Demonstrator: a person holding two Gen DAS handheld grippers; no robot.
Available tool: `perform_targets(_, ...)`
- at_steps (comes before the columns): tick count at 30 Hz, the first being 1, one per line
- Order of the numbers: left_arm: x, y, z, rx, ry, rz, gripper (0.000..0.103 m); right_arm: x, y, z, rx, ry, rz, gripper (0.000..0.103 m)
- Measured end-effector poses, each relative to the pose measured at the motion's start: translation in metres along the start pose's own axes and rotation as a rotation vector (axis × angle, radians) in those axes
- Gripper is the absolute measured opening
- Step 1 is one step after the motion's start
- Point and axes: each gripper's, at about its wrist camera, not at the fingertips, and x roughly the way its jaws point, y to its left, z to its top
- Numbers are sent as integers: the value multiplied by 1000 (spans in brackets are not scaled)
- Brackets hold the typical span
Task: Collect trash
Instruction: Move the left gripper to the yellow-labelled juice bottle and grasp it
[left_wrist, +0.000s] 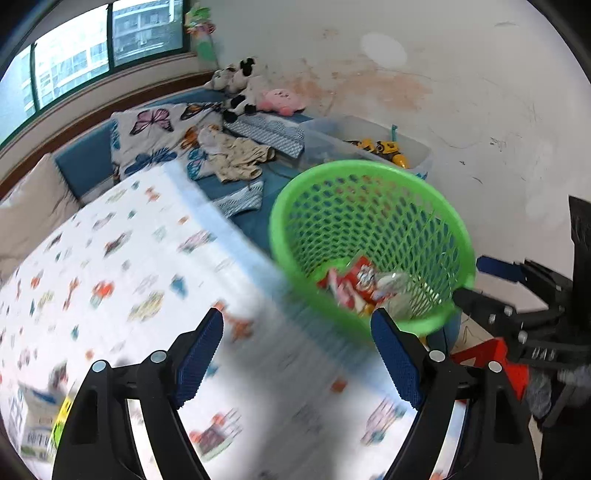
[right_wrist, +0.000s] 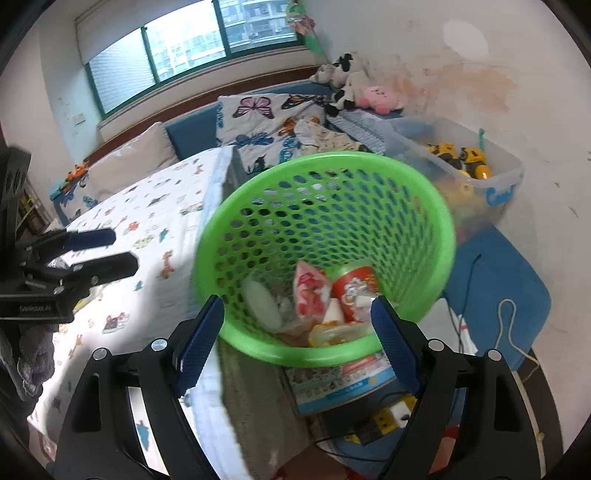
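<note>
Right gripper is gaping round green basket rim, gripping nothing; left gripper is hanging open, empty. Steady basket w/ both b4 adding trash.

You've got a glossy green plastic mesh basket w/ shiny foil-look wrappers inside, matt printed cloth sheet on the bed, translucent plastic bin, scuffed matt wall.
</note>
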Motion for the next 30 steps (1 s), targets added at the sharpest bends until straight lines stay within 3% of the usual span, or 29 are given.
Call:
perform_targets(13,-42,100,-53,-54,20,202,79,6,55,3,-87,11,61,83)
perform_targets(18,-53,132,-69,-100,32,210,79,12,76,6,-115,17,82,84)
perform_targets(24,-50,143,-77,-75,48,232,79,15,96,9,-147,22,102,84)
perform_targets(30,-73,166,-83,-80,15,267,79,20,115,12,-185,32,119,84)
